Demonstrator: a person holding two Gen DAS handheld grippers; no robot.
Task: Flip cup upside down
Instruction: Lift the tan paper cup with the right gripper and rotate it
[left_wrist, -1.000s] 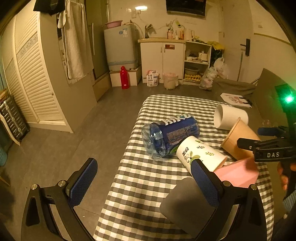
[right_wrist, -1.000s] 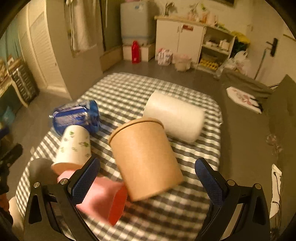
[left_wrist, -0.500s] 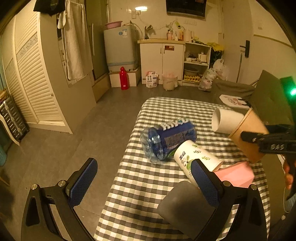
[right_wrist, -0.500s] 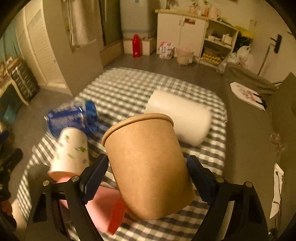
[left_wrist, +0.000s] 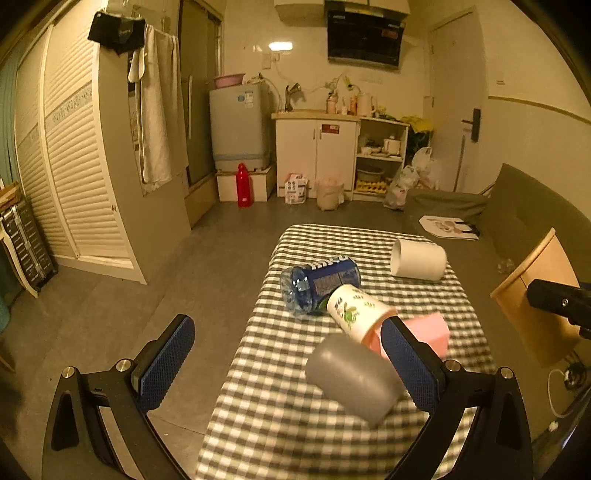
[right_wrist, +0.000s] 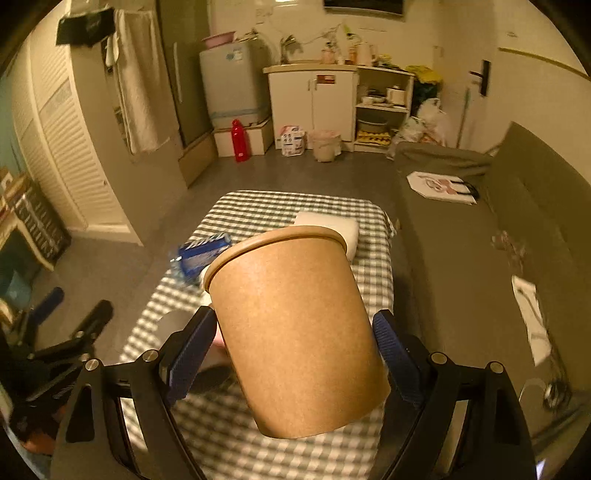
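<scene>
My right gripper is shut on a brown paper cup and holds it up above the checkered table, rim pointing away and slightly up. The same cup shows at the right edge of the left wrist view, lifted off the table. My left gripper is open and empty over the table's near left part. A grey cup lies on its side just beside its right finger.
On the checkered table lie a blue water bottle, a white leaf-print cup, a pink block and a white roll. A grey sofa stands right of the table. Floor lies to the left.
My right gripper closed on the brown cup and lifted it off the table, up and to the right. The left gripper rose and pulled back a little.
</scene>
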